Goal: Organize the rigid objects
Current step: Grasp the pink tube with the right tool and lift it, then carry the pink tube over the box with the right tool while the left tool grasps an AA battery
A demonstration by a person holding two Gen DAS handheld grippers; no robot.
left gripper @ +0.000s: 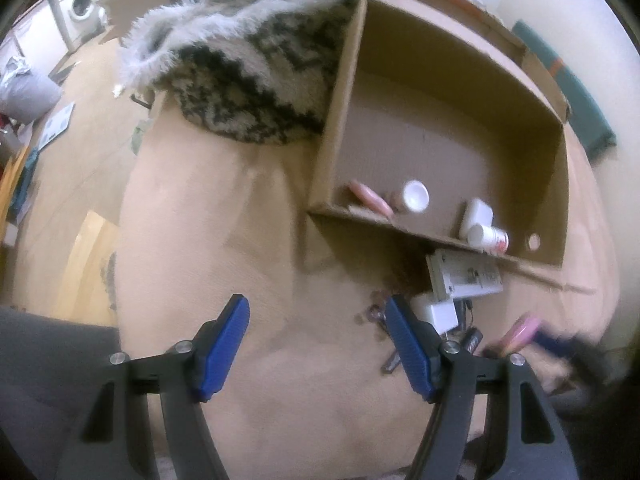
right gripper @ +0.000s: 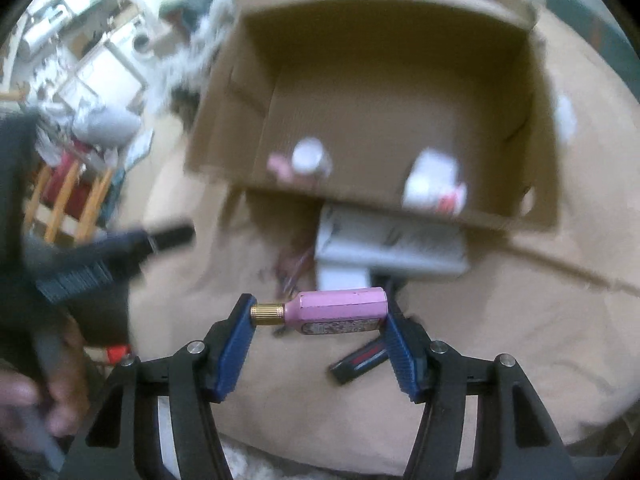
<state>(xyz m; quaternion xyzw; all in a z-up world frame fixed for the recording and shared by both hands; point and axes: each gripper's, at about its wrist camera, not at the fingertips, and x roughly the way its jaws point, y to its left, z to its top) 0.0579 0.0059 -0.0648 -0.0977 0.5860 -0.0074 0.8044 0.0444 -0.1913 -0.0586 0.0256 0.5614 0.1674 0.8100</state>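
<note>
An open cardboard box (left gripper: 344,92) lies on a tan bed cover and holds a pink tube (left gripper: 370,198), a white-capped jar (left gripper: 414,196) and white bottles (left gripper: 486,234). My left gripper (left gripper: 318,322) is open and empty over the cover, left of a white charger (left gripper: 438,312) and a white flat box (left gripper: 466,278). My right gripper (right gripper: 320,316) is shut on a pink bottle with a gold cap (right gripper: 336,310), held lengthwise between the pads in front of the box (right gripper: 224,120); it shows blurred in the left wrist view (left gripper: 520,330). A black and red stick (right gripper: 362,360) lies below it.
A black and white fuzzy blanket (left gripper: 248,64) lies against the box's left side. A green item (left gripper: 568,88) lies at the right by the wall. The floor at left holds clutter and a washing machine (left gripper: 78,6). The left gripper shows blurred at the left of the right wrist view (right gripper: 100,256).
</note>
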